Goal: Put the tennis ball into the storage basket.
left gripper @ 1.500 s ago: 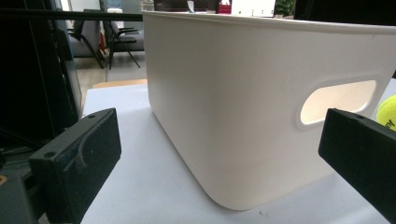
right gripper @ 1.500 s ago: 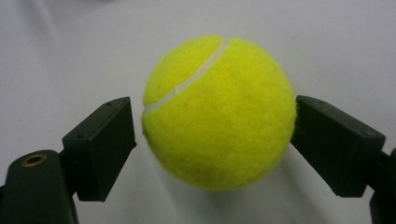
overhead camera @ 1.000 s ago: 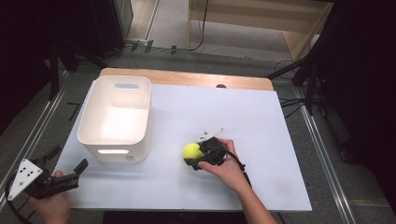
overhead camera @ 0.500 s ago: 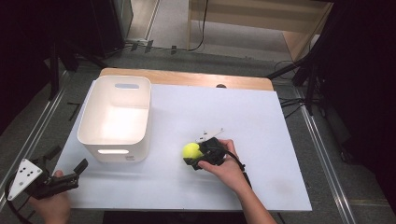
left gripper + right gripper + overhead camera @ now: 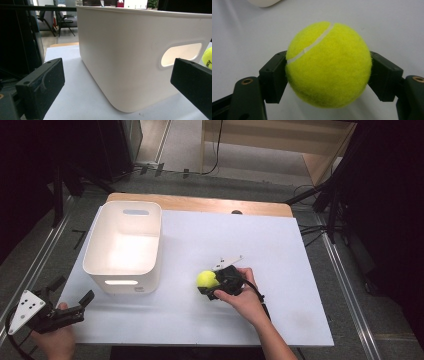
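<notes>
White tabletop under bright lamp. Tennis ball just right of white bin, clenched between jaws of right hand-held gripper. Left hand-held gripper idle, jaws apart, near bin's front-left corner. Advice: lift straight, keep squeeze steady, clear bin rim before release.

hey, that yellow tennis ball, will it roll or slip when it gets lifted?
The tennis ball is round, so it would likely roll if freed. Its fuzzy felt probably resists slipping, and the right gripper presses it from both sides. It looks light for its size.
</notes>
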